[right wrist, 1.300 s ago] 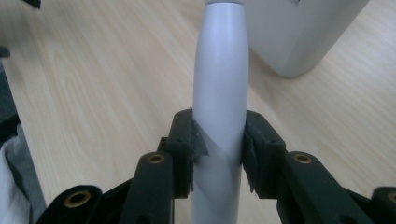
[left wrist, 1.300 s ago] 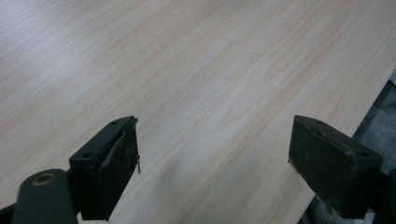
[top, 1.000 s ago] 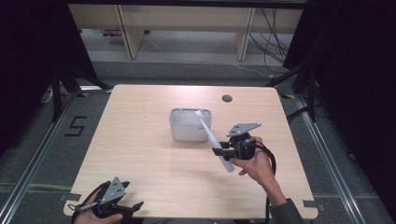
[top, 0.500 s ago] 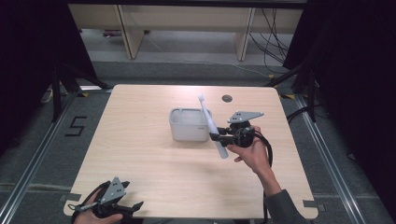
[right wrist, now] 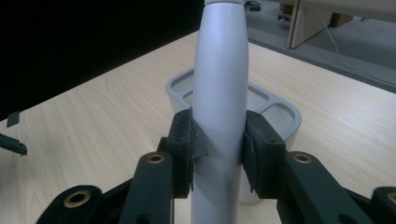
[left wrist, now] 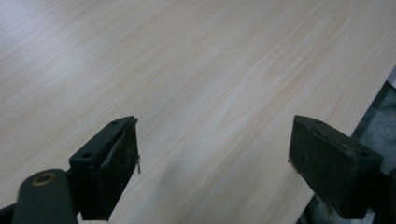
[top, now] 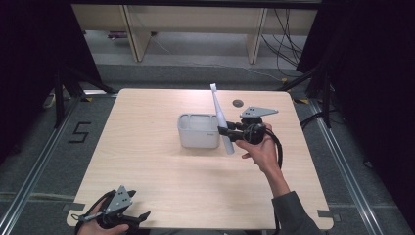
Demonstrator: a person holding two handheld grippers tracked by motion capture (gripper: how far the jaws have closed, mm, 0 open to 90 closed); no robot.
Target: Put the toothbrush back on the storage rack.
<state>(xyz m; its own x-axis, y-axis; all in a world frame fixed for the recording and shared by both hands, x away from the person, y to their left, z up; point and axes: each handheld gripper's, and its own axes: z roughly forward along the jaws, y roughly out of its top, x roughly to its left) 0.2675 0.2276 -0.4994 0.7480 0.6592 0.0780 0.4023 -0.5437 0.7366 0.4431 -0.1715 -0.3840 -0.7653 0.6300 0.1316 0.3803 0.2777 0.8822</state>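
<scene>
Grey toothbrush (top: 220, 119), one, clamped in right claw (top: 230, 132) beside one holder (top: 197, 131); left claw (left wrist: 215, 163) apart at seven o'clock of the surface (top: 147, 161).

The table (top: 161, 161) (pale wood grain) carries a grey holder (top: 198, 131) near its middle, and a small dark disc, perhaps a grommet (top: 238, 103), toward the frame's upper right.

toothbrush (top: 221, 122): white | holder (top: 197, 130): grey | table (top: 147, 161): pale woodgrain
</scene>
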